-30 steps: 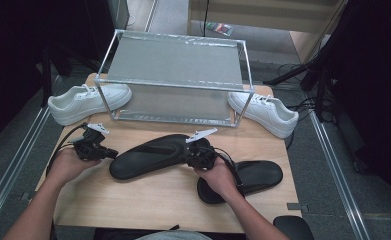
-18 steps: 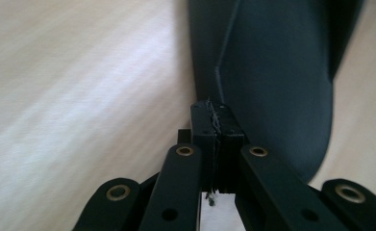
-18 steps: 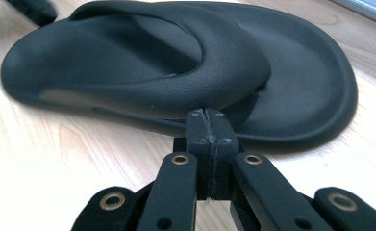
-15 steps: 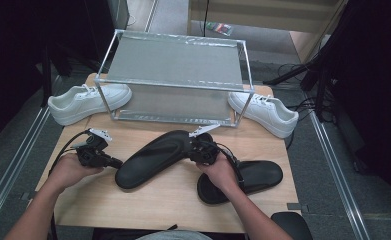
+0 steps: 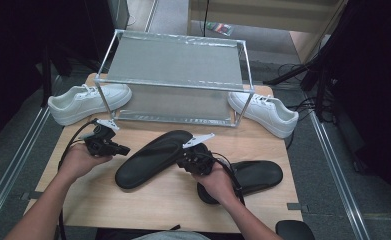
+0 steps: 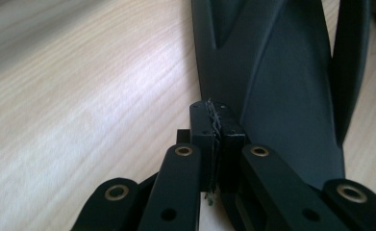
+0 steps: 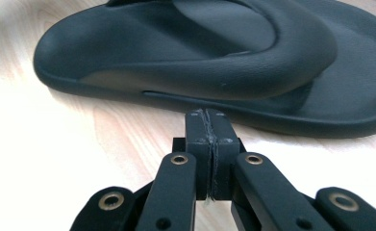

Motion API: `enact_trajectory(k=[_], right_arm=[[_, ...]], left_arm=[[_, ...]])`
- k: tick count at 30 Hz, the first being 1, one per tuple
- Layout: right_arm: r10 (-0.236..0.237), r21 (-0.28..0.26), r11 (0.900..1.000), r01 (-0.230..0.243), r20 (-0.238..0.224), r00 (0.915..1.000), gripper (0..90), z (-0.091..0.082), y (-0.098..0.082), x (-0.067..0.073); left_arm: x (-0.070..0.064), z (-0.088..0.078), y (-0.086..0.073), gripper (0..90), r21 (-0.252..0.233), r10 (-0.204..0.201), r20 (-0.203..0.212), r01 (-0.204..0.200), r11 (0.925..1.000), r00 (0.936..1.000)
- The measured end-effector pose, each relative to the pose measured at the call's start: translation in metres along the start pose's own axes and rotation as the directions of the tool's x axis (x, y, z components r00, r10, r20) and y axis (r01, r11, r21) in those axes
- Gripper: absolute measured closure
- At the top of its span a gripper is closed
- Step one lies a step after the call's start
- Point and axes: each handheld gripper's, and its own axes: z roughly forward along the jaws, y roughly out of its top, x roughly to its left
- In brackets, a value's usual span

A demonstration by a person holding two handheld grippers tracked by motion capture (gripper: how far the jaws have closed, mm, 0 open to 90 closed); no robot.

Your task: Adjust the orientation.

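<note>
Two black slippers lie on the wooden table (image 5: 83, 200). One slipper (image 5: 153, 157) lies slantwise in the middle, the other slipper (image 5: 253, 175) at the right by my right wrist. My left gripper (image 5: 124, 149) is shut and empty, its tips just left of the middle slipper (image 6: 282, 72). In the left gripper view the pads of my left gripper (image 6: 217, 113) meet with nothing between them. My right gripper (image 5: 188, 161) sits at that slipper's right side, also shut and empty. In the right gripper view my right gripper (image 7: 209, 120) points at the slipper's (image 7: 214, 53) edge, very close to it.
A metal-frame rack (image 5: 175, 62) with a mesh shelf stands at the back of the table. A white sneaker (image 5: 88, 100) lies by its left leg and another white sneaker (image 5: 265, 112) by its right leg. Dark floor and cables surround the table.
The middle slipper has turned, its near end swinging toward me. My left gripper has moved right, closer to the slipper. My right gripper has shifted slightly beside it.
</note>
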Motion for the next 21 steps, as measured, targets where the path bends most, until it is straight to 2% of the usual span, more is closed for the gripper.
enact_trajectory(k=[8,12,15,21], right_arm=[[-0.006,-0.013,1.0,0.006,0.002,1.0,90.0,-0.001,-0.005,0.007],[0.001,-0.013,1.0,-0.001,-0.003,1.0,89.5,0.001,-0.006,0.006],[0.001,-0.014,1.0,-0.001,0.003,1.0,90.0,0.003,-0.004,0.004],[0.002,0.011,1.0,-0.003,0.019,0.9998,90.0,0.01,-0.003,-0.001]], left_arm=[[-0.003,0.014,0.011,88.4,0.027,0.033,0.012,-0.033,0.9991,0.9994],[-0.004,0.015,0.01,88.7,0.026,0.026,0.014,-0.026,0.9993,0.9996],[-0.006,0.016,0.008,88.7,0.028,0.024,0.037,-0.026,0.9993,0.999],[-0.017,0.015,0.003,88.7,0.035,0.033,0.043,-0.035,0.9988,0.9985]])
